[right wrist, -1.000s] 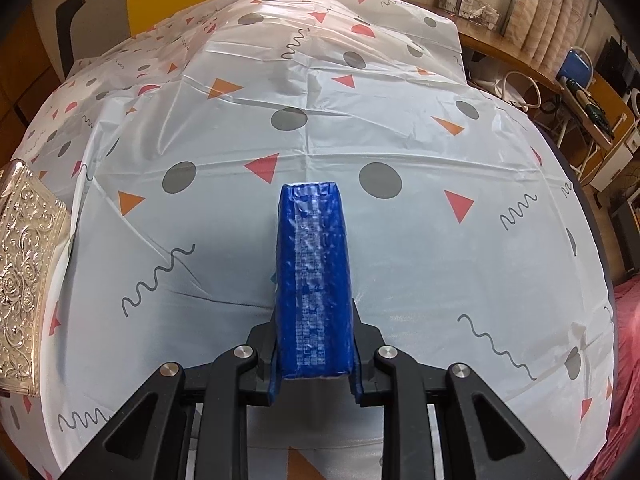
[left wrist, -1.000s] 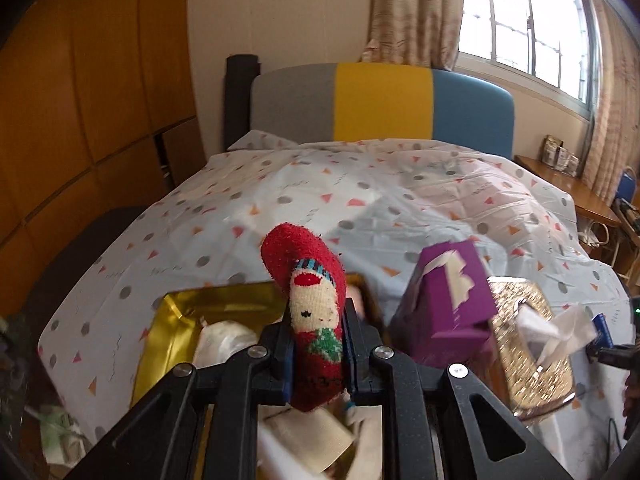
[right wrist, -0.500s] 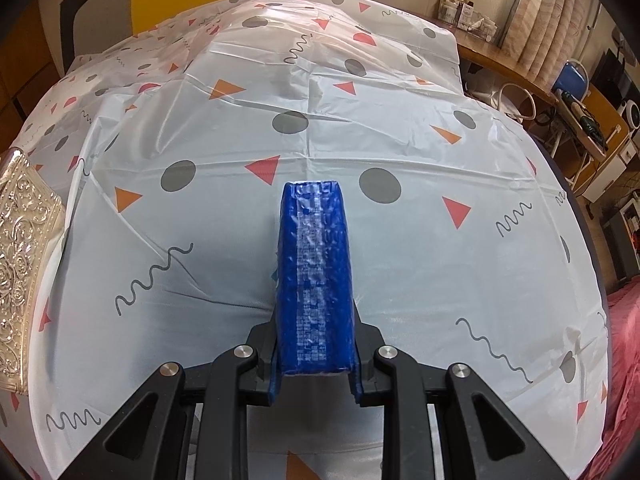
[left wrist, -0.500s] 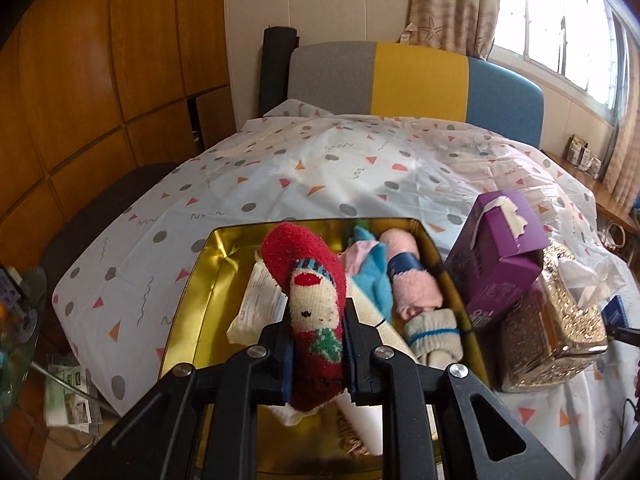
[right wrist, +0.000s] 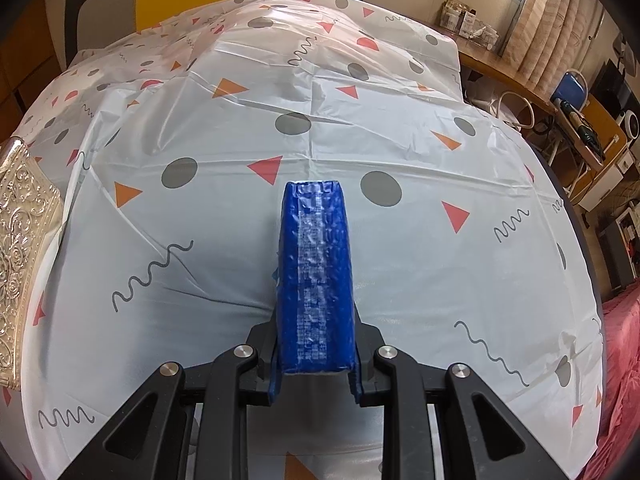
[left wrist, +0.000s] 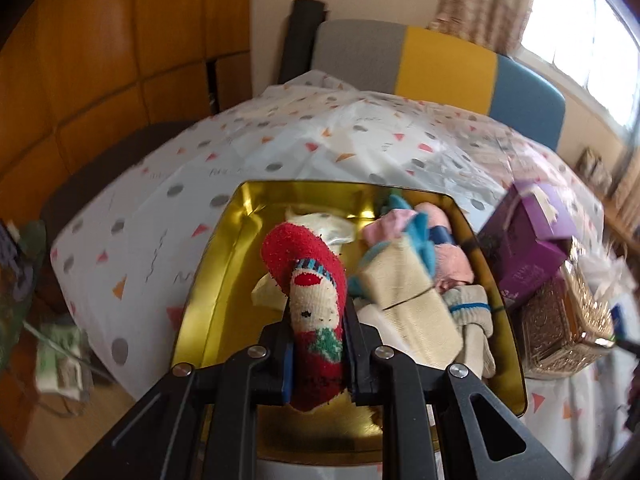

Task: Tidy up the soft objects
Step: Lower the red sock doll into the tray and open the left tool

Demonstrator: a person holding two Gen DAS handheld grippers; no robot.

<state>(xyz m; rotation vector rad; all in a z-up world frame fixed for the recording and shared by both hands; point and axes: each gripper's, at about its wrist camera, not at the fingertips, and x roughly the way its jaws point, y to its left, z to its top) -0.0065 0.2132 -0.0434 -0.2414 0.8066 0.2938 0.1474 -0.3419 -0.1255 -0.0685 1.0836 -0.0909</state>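
From the left wrist view, we see our left gripper point(left wrist: 317, 344) clamped on a red Christmas sock point(left wrist: 312, 300), which has a small white face, a striped band and a green patch; the sock stands upright between the two black fingers, its fuzzy red toe curling over the top. Beneath and beyond it lies a shiny gold tray point(left wrist: 216, 264) resting on a bed covered by a white sheet point(left wrist: 160, 200) printed with grey dots and orange and red triangles. The left part of the tray shows bare metal, while its right part holds a heap of soft things: a cream folded sock point(left wrist: 408, 300), a pink sock point(left wrist: 452, 260), a bright blue piece point(left wrist: 420, 236) and a grey sock with a blue stripe point(left wrist: 468, 304). Just beside the tray's right edge stands a purple tissue box point(left wrist: 528, 236), with an ornate gold tissue box point(left wrist: 560, 328) next to it. From the right wrist view, we see our right gripper point(right wrist: 316, 364) closed on a blue plastic packet point(right wrist: 316, 272), held on edge above an open stretch of the same sheet. The gold box appears at the far left of that view point(right wrist: 20, 248).
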